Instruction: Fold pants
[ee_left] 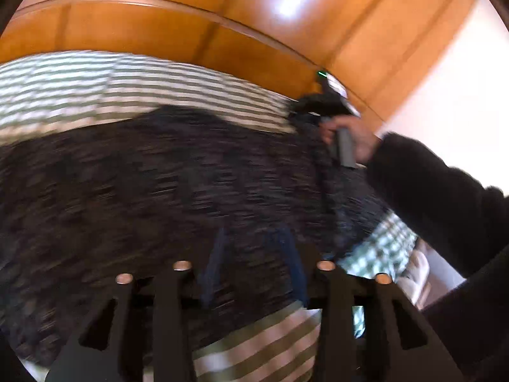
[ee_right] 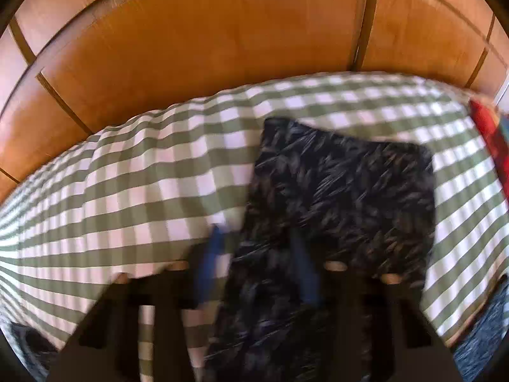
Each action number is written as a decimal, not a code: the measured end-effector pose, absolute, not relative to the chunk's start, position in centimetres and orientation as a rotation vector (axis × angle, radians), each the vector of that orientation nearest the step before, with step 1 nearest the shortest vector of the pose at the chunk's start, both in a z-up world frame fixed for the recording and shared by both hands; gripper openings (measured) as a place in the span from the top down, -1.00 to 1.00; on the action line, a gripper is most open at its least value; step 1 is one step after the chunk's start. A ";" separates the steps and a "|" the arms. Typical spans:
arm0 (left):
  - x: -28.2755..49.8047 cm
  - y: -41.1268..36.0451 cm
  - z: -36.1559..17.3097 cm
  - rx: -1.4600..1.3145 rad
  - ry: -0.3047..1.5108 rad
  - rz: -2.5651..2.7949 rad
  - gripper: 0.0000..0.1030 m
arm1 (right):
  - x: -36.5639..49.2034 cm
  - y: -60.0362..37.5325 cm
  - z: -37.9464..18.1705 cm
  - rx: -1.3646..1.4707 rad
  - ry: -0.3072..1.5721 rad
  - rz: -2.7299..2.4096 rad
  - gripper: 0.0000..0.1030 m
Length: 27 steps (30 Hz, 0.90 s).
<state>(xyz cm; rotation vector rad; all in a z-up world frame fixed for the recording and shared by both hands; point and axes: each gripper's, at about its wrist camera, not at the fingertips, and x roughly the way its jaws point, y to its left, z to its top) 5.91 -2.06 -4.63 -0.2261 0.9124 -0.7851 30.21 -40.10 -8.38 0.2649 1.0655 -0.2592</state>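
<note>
**Dark pants spread on checked bed**

Nearest, the left gripper (ee_left: 251, 270) holds its blue fingers (ee_left: 213, 267) apart over the pants (ee_left: 159, 184). The right gripper (ee_right: 257, 270) likewise stands parted, one finger over cloth. Beyond lie the green-checked bed (ee_right: 127, 172) and wooden headboard (ee_right: 206, 31).

Dark mottled cloth is seen in the pants (ee_right: 343, 191), checked woven cloth in the bedsheet (ee_right: 143, 175), glossy wood in the headboard (ee_right: 206, 38) behind it.
</note>
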 end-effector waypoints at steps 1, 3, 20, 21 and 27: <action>6.0 -3.2 -4.5 -0.214 0.913 -0.817 0.19 | 29.9 -40.4 -8.2 0.258 1.063 -0.242 0.79; 6.1 -6.5 -5.0 -0.164 0.926 -0.884 0.19 | 29.1 -41.4 -7.7 0.274 1.052 -0.223 0.87; 4.0 -17.2 -7.9 0.141 0.931 -0.894 0.89 | 11.4 -50.0 5.1 0.474 0.742 -0.150 0.88; 3.9 -17.3 -7.8 0.143 0.927 -0.897 0.90 | 10.1 -50.8 5.1 0.493 0.729 -0.158 0.88; 3.0 -17.1 -6.4 0.174 0.892 -0.918 0.91 | 0.3 -56.5 2.1 0.655 0.708 -0.255 0.90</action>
